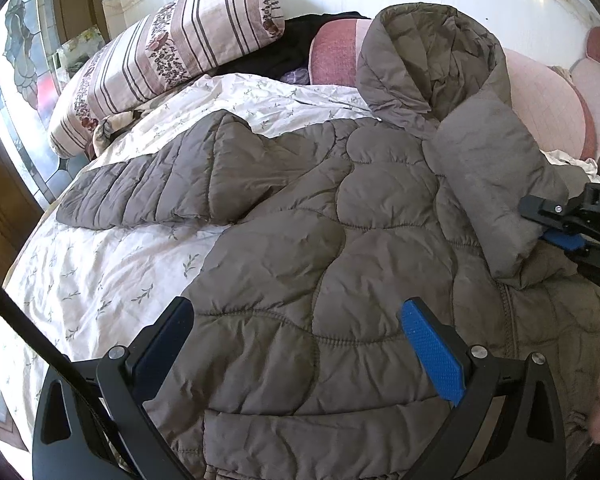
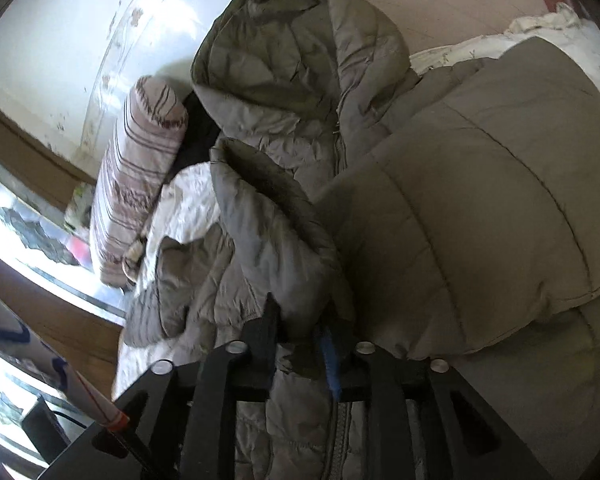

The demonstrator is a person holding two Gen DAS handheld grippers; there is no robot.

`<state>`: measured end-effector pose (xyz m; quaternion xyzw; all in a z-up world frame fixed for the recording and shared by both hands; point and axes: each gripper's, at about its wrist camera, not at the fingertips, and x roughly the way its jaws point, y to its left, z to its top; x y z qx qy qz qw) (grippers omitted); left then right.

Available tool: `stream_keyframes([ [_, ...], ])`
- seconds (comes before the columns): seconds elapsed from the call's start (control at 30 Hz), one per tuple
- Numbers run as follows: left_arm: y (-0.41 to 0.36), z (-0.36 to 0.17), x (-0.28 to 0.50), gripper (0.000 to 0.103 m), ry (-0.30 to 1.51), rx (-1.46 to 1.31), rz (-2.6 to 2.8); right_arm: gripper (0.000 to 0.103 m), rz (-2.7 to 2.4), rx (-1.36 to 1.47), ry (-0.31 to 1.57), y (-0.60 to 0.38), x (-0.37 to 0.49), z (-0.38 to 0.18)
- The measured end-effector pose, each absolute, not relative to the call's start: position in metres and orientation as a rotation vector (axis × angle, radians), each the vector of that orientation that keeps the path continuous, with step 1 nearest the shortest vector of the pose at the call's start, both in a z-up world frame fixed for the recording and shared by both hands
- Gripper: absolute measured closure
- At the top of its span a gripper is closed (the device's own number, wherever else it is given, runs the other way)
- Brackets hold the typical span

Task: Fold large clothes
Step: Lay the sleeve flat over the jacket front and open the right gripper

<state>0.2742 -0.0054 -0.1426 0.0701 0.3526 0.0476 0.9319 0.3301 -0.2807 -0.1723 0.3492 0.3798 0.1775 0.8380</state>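
Daylight from left window, fisheye-warped edges, slight blur.

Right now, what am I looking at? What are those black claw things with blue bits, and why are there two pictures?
A person holds a pinching tool in each hand, and each has a camera looking along its fingers. One picture comes from the left tool, which is open above a brown puffy jacket. The jacket is spread on a flowery bed cover near a striped pillow. The other picture comes from the right tool. The jacket's folded-over sleeve sits between its fingers, though I cannot tell if it is squeezing.
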Motion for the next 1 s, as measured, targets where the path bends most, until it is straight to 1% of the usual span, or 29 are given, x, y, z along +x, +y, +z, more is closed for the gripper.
stream_keyframes([
  [0.03, -0.006, -0.143, 0.275, 0.0, 0.724, 0.144, 0.098, 0.053, 0.373, 0.728, 0.81, -0.28, 0.33, -0.172],
  [0.07, -0.006, -0.144, 0.275, 0.0, 0.726, 0.144, 0.098, 0.038, 0.372, 0.725, 0.81, -0.281, 0.329, -0.17],
  [0.1, -0.006, -0.145, 0.276, 0.0, 0.73, 0.143, 0.098, 0.035, 0.369, 0.727, 0.797, -0.284, 0.326, -0.167],
  [0.27, -0.007, -0.146, 0.278, 0.0, 0.736, 0.145, 0.099, 0.034, 0.348, 0.72, 0.709, -0.307, 0.315, -0.145],
  [0.33, -0.007, -0.146, 0.278, 0.0, 0.731, 0.147, 0.097, 0.032, 0.33, 0.729, 0.677, -0.317, 0.312, -0.14],
  [0.4, -0.007, -0.146, 0.278, 0.0, 0.73, 0.149, 0.096, 0.031, 0.305, 0.745, 0.669, -0.325, 0.312, -0.139],
  [0.7, -0.01, -0.147, 0.278, 0.0, 0.738, 0.156, 0.088, 0.031, 0.185, 0.859, 0.698, -0.366, 0.318, -0.167],
  [0.73, -0.01, -0.147, 0.278, 0.0, 0.738, 0.158, 0.088, 0.03, 0.192, 0.871, 0.7, -0.366, 0.318, -0.168],
  [0.87, -0.011, -0.147, 0.278, 0.0, 0.738, 0.16, 0.086, 0.03, 0.252, 0.818, 0.693, -0.354, 0.32, -0.16],
  [1.0, -0.011, -0.147, 0.278, 0.0, 0.734, 0.16, 0.088, 0.03, 0.317, 0.76, 0.627, -0.347, 0.312, -0.139],
])
